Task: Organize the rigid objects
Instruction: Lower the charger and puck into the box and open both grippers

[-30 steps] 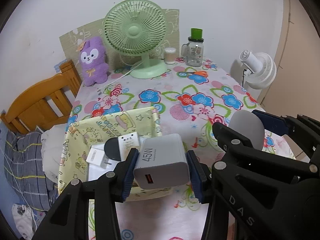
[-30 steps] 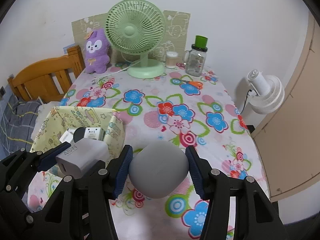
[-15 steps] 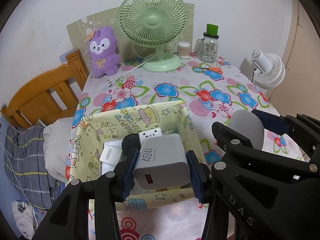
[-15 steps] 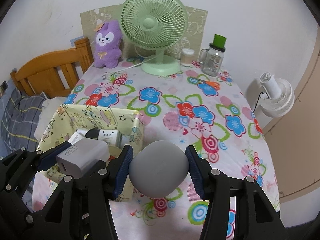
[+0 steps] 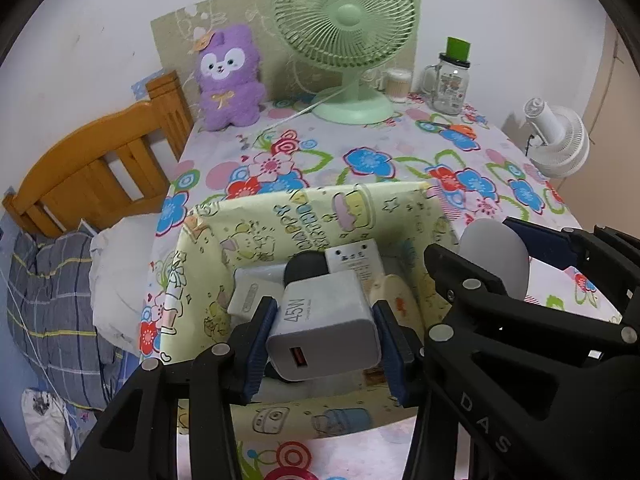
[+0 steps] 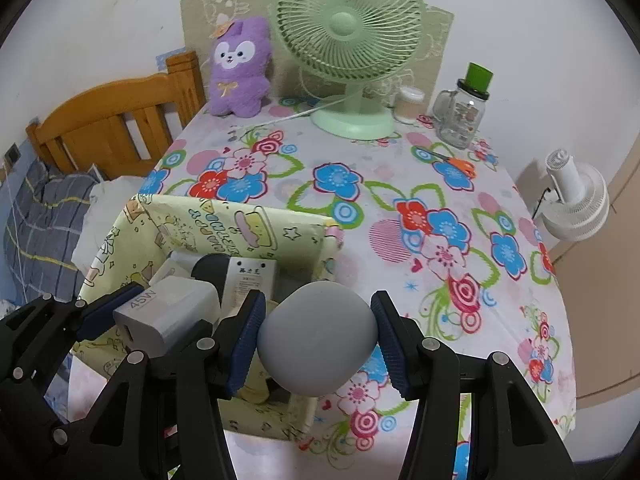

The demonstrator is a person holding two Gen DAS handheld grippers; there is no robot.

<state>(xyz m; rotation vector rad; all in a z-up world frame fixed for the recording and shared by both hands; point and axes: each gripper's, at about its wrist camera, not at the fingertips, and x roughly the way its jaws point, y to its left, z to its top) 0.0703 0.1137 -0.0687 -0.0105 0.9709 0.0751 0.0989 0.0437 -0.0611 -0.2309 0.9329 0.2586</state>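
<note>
Angling both grippers downward, I hold my left gripper clamped on the white charger over the yellow box while my right gripper pinches the grey ball at its rim, other chargers crowding inside.

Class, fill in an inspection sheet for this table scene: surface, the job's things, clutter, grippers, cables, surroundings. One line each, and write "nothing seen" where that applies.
Surface: table under a floral tablecloth.
Job's things: white 45W charger and grey rounded object, both held; yellow cartoon-print box already holds white adapters and a black item.
Clutter: purple plush, green desk fan, glass mug jar, small lidded jar, orange-handled scissors.
Grippers: left gripper shut on the charger, above the box; right gripper shut on the grey object, at the box's edge.
Cables: white fan cord along the table.
Surroundings: wooden bed frame, bedding, white floor fan.
</note>
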